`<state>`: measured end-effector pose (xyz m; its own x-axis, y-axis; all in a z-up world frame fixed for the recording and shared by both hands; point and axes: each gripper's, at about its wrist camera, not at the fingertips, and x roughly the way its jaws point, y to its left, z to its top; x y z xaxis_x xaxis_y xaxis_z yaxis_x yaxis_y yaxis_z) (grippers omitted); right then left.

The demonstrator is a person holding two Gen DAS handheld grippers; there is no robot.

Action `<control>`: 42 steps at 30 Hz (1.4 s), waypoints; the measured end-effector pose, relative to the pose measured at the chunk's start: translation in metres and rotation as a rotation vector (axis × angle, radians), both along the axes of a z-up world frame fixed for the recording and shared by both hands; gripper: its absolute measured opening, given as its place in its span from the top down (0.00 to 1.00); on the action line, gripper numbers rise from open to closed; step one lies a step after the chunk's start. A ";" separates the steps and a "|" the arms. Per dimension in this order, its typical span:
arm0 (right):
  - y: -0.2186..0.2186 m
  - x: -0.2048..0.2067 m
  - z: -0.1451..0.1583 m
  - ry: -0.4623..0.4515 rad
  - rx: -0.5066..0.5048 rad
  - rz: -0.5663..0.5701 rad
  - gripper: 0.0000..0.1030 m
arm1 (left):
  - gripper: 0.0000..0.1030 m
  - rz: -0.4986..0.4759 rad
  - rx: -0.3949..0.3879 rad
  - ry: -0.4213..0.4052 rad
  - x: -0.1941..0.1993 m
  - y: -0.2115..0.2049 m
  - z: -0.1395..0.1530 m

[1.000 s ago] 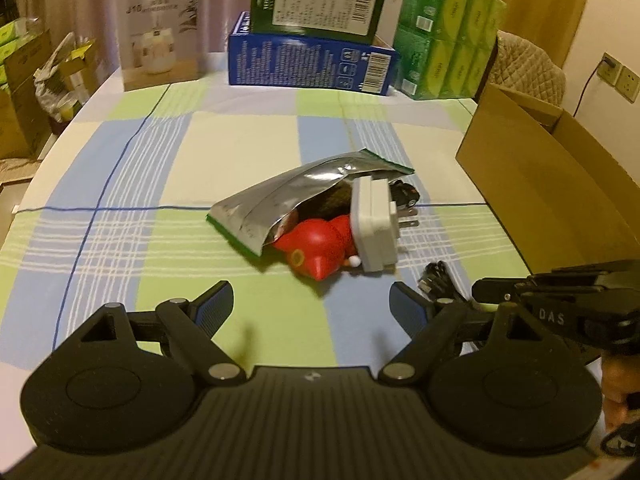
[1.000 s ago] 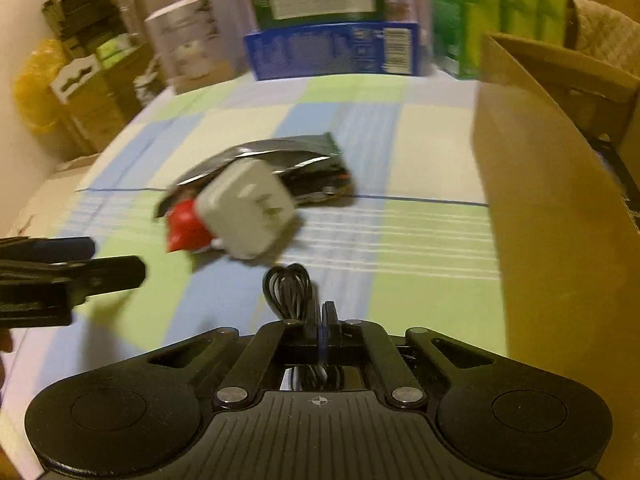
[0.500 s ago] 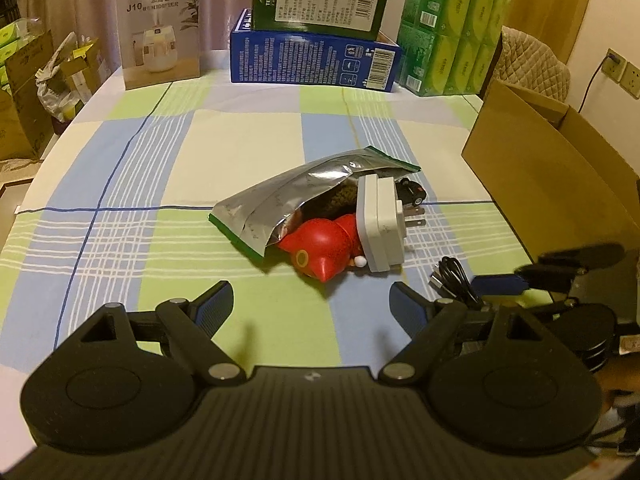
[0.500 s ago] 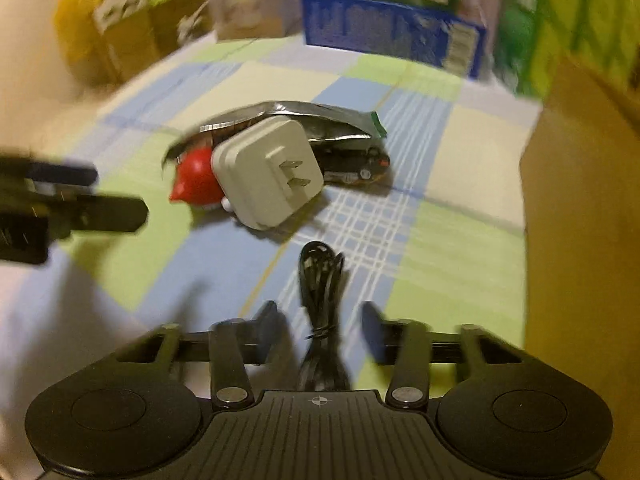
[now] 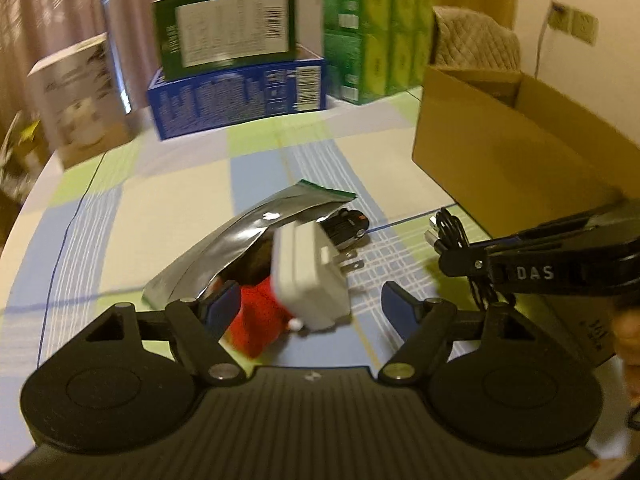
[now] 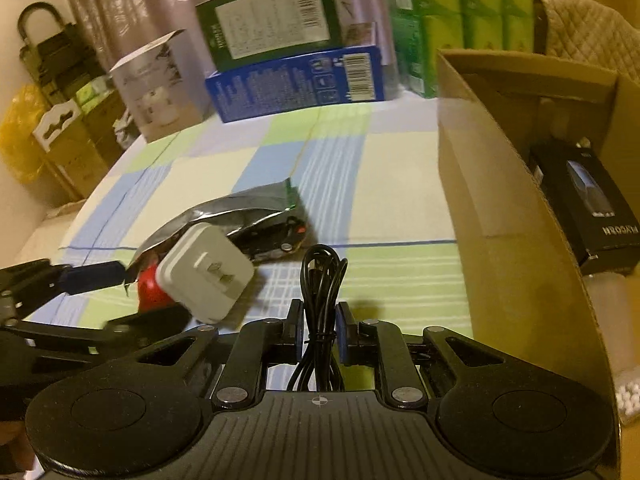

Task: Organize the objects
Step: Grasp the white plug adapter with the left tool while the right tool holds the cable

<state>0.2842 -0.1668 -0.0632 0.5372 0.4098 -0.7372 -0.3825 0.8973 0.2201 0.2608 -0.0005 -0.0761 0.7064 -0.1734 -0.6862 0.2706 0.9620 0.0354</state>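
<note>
A white plug charger (image 5: 312,276) leans on a red toy (image 5: 256,320) under a silver foil pouch (image 5: 256,236), with a black toy car (image 5: 348,226) behind them. My left gripper (image 5: 310,306) is open, its blue pads on either side of the charger and red toy. My right gripper (image 6: 320,330) is shut on a coiled black cable (image 6: 322,276), held above the checked tablecloth (image 6: 400,276). In the left wrist view the right gripper (image 5: 452,258) shows at the right with the cable (image 5: 450,228) sticking up. The charger (image 6: 204,276) and the left gripper's blue finger (image 6: 88,278) show in the right wrist view.
An open cardboard box (image 6: 500,208) stands at the right with a black product box (image 6: 588,208) inside. Blue (image 5: 240,92), dark green (image 5: 228,36), white (image 5: 76,92) and green (image 5: 376,28) cartons line the table's far edge. A padded chair (image 5: 476,40) is behind the cardboard box.
My right gripper went from open around the cable to shut on it and raised it. My left gripper moved forward, so its fingers now flank the charger and red toy.
</note>
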 end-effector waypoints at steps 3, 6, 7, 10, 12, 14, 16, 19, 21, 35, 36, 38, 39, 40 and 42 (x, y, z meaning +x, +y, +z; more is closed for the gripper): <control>0.001 0.001 0.001 0.000 -0.001 -0.001 0.88 | 0.41 -0.006 0.021 0.006 0.013 -0.009 -0.009; -0.002 0.001 0.000 -0.002 0.001 -0.005 0.88 | 0.67 0.043 -0.016 0.026 0.022 -0.007 -0.014; -0.002 0.002 0.000 -0.002 0.000 -0.003 0.88 | 0.70 0.055 -0.038 0.038 0.023 -0.005 -0.015; 0.000 0.001 -0.002 0.004 -0.001 0.002 0.88 | 0.76 0.100 -0.116 0.096 0.020 0.002 -0.011; -0.002 0.001 -0.003 0.017 0.007 0.002 0.88 | 0.78 0.123 -0.178 0.152 0.012 0.010 -0.007; -0.003 0.000 -0.003 0.032 0.026 0.003 0.88 | 0.78 0.147 -0.271 0.221 -0.001 0.023 -0.004; -0.004 -0.003 -0.001 0.035 0.032 0.012 0.88 | 0.78 0.171 -0.340 0.280 -0.012 0.038 -0.006; -0.004 -0.005 -0.001 0.044 0.040 0.021 0.88 | 0.71 0.234 -0.301 0.261 -0.028 0.055 -0.003; -0.003 -0.006 0.001 0.039 0.043 0.022 0.88 | 0.63 0.246 -0.234 0.222 -0.034 0.057 0.001; 0.004 -0.005 0.001 0.044 0.055 0.023 0.88 | 0.30 0.037 0.097 0.056 -0.040 -0.001 -0.007; 0.004 -0.005 0.000 0.045 0.056 0.022 0.88 | 0.30 0.024 0.104 0.060 -0.040 -0.002 -0.010; 0.004 -0.005 0.001 0.046 0.057 0.022 0.88 | 0.30 0.020 0.109 0.072 -0.036 -0.003 -0.016; 0.005 -0.005 0.001 0.048 0.058 0.024 0.88 | 0.30 0.022 0.111 0.074 -0.034 -0.002 -0.017; 0.005 -0.005 0.000 0.049 0.058 0.026 0.88 | 0.30 0.023 0.116 0.074 -0.032 -0.002 -0.019; 0.006 -0.005 0.000 0.053 0.056 0.033 0.88 | 0.30 0.007 0.115 0.077 -0.027 -0.001 -0.021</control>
